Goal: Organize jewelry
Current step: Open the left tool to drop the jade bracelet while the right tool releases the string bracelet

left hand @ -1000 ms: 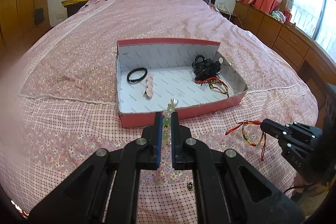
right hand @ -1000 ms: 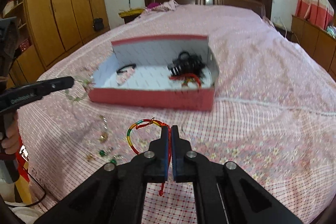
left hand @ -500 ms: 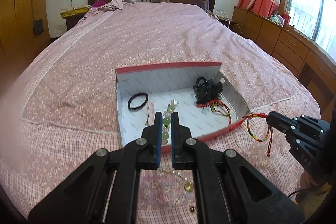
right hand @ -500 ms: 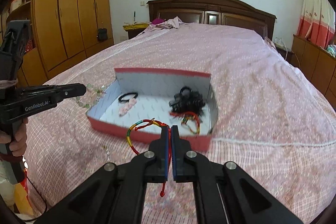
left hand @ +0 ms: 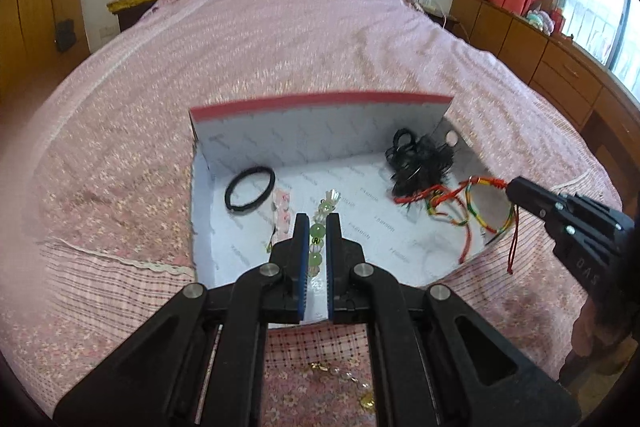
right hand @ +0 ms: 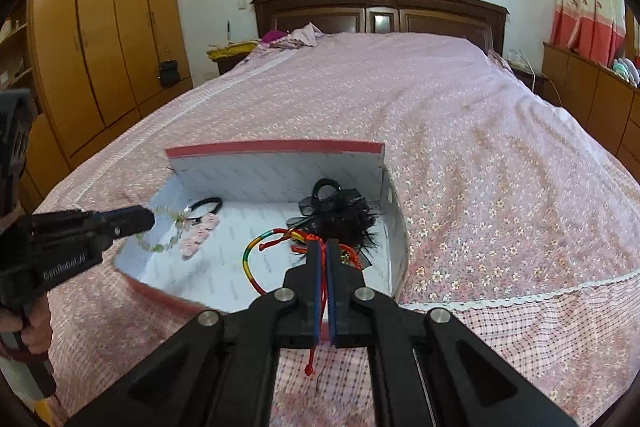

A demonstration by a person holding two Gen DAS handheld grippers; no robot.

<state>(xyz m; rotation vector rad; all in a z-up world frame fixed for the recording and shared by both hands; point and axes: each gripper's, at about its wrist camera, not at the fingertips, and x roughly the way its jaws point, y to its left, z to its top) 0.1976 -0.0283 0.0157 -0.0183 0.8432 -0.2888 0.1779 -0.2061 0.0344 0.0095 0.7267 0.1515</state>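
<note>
A: What did the left gripper (left hand: 317,227) have?
B: Its jaws were pinched on a green bead bracelet (left hand: 316,231), held over the near left part of the box (left hand: 320,107).
A: And the right gripper (right hand: 324,255)?
B: Closed on a red cord bracelet (right hand: 256,247), its loop hanging above the box floor beside the black hair bow (right hand: 340,211).
A: What lay inside?
B: A black hair tie (left hand: 250,191) and a pink clip (left hand: 282,211) on the left. Small beads (left hand: 366,401) lay on the bedspread (left hand: 280,39).

left gripper (right hand: 146,221): "GenRobot.AI" | box (left hand: 320,135) lining: repeated "FASHION" print
</note>
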